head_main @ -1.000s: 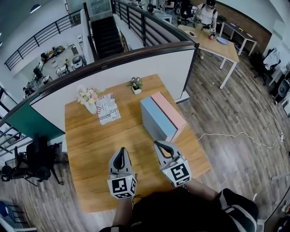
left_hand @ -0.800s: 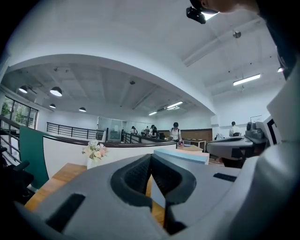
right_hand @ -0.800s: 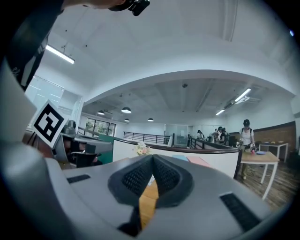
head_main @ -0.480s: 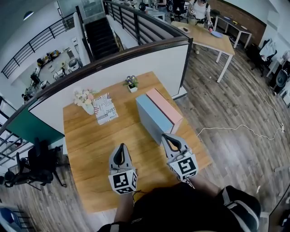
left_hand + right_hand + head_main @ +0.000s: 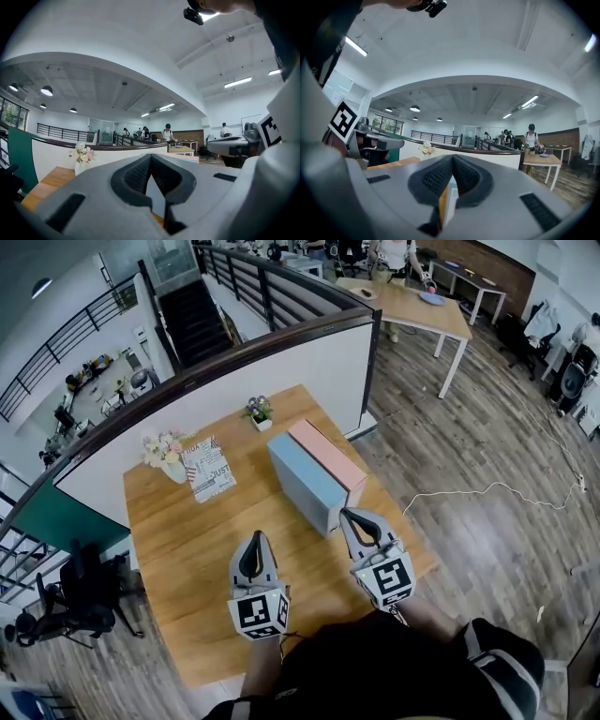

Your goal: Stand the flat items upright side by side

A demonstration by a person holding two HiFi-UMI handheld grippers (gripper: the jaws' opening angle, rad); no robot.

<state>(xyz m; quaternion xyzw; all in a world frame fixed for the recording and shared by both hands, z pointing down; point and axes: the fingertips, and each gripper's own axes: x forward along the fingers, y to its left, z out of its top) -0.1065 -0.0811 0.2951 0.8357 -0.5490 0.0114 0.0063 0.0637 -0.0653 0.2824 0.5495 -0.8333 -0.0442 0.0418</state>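
Note:
Two flat boxes stand upright on edge, side by side and touching, in the middle of the wooden table (image 5: 169,549): a blue box (image 5: 298,486) on the left and a pink box (image 5: 328,457) on the right. My left gripper (image 5: 256,540) is shut and empty, hovering over the table in front of the boxes and to their left. My right gripper (image 5: 350,516) is also shut and empty, close to the boxes' near right corner. In the left gripper view the shut pads (image 5: 138,176) frame the blue box (image 5: 155,199). The right gripper view shows the box's edge (image 5: 449,202) behind its pads (image 5: 464,177).
A vase of flowers (image 5: 169,454), a printed booklet (image 5: 208,468) and a small potted plant (image 5: 257,412) sit at the table's far side against a white partition (image 5: 244,381). An office chair (image 5: 80,601) is left of the table, with a cable (image 5: 469,495) on the floor to the right.
Both grippers have drifted across the table while staying shut; the right one has moved rightwards to the boxes' near right corner. The boxes have not moved.

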